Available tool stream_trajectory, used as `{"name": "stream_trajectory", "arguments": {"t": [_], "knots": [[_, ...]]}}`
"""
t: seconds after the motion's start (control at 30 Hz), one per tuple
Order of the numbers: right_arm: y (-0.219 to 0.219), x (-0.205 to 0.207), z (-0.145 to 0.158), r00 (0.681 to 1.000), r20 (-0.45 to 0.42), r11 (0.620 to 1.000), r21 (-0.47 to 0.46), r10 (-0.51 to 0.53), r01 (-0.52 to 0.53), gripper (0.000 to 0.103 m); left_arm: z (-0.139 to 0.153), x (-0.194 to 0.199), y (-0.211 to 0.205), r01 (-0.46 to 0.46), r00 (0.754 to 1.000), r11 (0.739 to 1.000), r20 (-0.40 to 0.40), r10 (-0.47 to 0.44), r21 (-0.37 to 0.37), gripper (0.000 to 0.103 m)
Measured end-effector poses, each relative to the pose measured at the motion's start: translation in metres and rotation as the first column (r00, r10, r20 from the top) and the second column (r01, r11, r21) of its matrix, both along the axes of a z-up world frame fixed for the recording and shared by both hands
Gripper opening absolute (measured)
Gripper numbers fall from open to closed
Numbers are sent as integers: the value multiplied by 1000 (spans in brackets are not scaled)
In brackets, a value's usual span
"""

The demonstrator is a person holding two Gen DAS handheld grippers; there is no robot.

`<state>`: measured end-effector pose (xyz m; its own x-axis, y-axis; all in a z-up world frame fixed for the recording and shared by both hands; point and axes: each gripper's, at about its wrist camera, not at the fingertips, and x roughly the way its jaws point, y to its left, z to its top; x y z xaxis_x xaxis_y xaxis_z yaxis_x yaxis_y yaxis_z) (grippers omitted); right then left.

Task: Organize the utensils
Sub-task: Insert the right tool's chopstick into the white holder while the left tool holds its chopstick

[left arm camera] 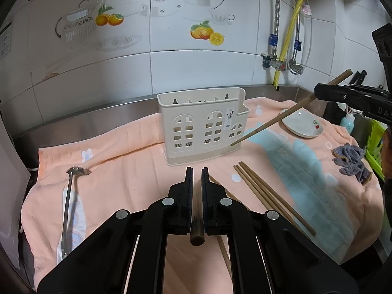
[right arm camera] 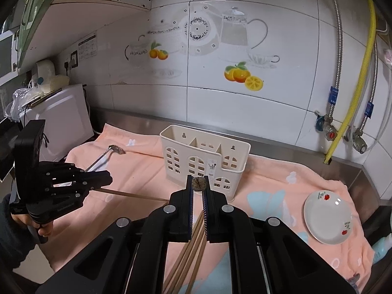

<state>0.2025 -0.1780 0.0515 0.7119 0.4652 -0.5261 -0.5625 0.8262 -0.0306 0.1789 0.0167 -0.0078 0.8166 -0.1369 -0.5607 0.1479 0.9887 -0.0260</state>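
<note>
Each hand-held gripper is clamped on one brown chopstick: the left hand-held gripper [left arm camera: 197, 178] holds its chopstick [left arm camera: 196, 216] lengthwise between closed jaws, butt end toward the camera, and the right hand-held gripper [right arm camera: 198, 180] pinches another chopstick [left arm camera: 276, 118] that slants down toward the cream utensil caddy [left arm camera: 203, 128]. By my reading the task is barely begun. The caddy stands near the back edge of the worktop [left arm camera: 93, 120] on a peach towel [left arm camera: 127, 171], and its compartments look empty (though the slotted walls hide the bottoms, so I cannot be sure). Three or so loose chopsticks [left arm camera: 272, 197] lie on the towel toward the front right, and a slotted metal ladle [left arm camera: 69, 205] lies along the left edge; all of these are yet to go in.

A small white dish [right arm camera: 328, 216] with red flowers sits toward the right edge, a crumpled grey cloth [left arm camera: 351, 161] nearer the front. Behind are white tiles with fruit and teapot decals, and at the right a yellow hose [left arm camera: 292, 31] and braided pipes with valves.
</note>
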Motion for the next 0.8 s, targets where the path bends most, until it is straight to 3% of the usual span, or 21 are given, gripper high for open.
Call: {"name": "stream_trajectory", "arguments": {"t": [0.4, 0.57, 0.8], "knots": [[-6, 4, 2, 1000, 4, 1000, 10, -22, 22, 7, -12, 3, -11, 108, 992, 986, -73, -99, 124, 4], [-9, 3, 2, 1000, 4, 1000, 13, -25, 25, 7, -24, -2, -5, 95, 989, 991, -120, -83, 96, 4], [-12, 2, 3, 1000, 7, 999, 22, -29, 29, 7, -62, -23, 4, 62, 974, 998, -219, -57, 16, 7]]}}
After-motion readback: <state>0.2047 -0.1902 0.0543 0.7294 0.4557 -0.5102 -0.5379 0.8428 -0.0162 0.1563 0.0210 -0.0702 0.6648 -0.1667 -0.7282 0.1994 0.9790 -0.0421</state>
